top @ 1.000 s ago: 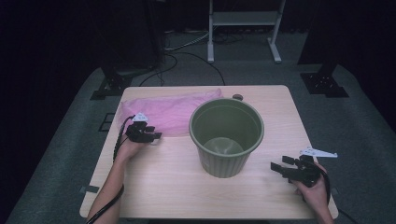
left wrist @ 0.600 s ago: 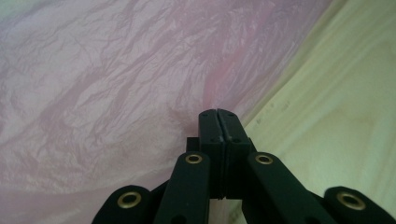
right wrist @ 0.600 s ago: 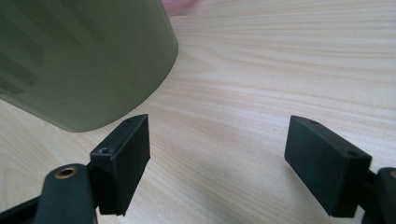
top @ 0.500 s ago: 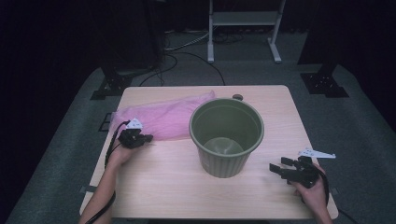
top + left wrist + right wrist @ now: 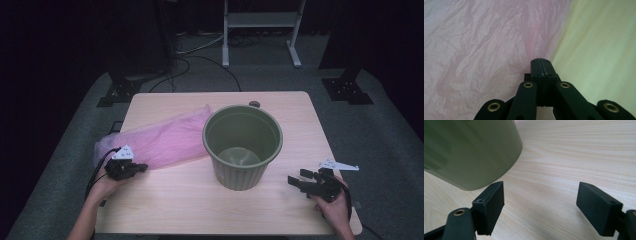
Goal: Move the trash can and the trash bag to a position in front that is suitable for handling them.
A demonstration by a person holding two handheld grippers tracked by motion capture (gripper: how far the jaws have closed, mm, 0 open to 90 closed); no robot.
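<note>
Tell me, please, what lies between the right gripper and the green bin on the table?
Nothing: in the high view, bare wooden table separates the open right gripper from the green bin, and the right gripper view agrees.

The light wooden table [image 5: 165,210] carries 1 round olive-green plastic bin [image 5: 243,147] and 1 crinkled pink plastic bag [image 5: 165,142]. 1 small dark round disc [image 5: 254,104] sits by its far edge. 2 black two-jaw grippers are there: 1 left gripper [image 5: 141,167] and 1 right gripper [image 5: 297,178].

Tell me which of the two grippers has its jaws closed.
The left gripper, at the pink bag: in its own view the jaws meet at the bag's edge. The right gripper, beside the green bin, has jaws wide apart.
</note>
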